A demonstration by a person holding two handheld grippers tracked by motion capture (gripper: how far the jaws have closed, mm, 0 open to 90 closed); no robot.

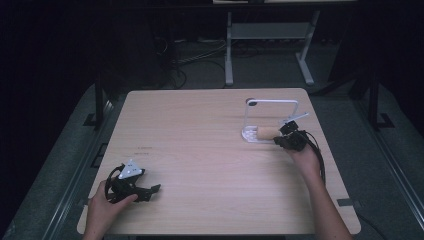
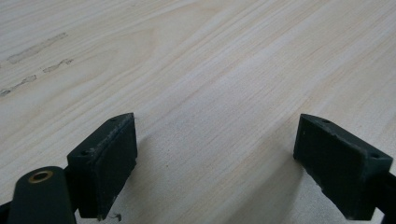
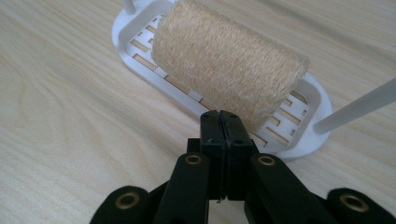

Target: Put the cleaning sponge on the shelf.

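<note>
From the high view the whole desk (image 1: 200,165) can be taken in: the left gripper (image 1: 148,193) rests in the person's hand near the near left corner, while the right gripper (image 1: 282,137) sits near the right edge, its tip right at the end of a tan loofah roll (image 1: 266,133) lying on a white rack (image 1: 250,135) with a thin bent wire frame (image 1: 272,102) rising behind it. At this range the jaws of either gripper are too small to judge. The left gripper view supplies what is missing there: its two black jaws stand wide apart with nothing but bare wood grain between them, and a few faint marks on the wood at the upper left. The right gripper view shows its jaws pressed together, empty, their tips just in front of the roll's rough end; whether they touch it cannot be told. The slotted rack base shows clearly here, but the frame is cut off, leaving only two white rods.
</note>
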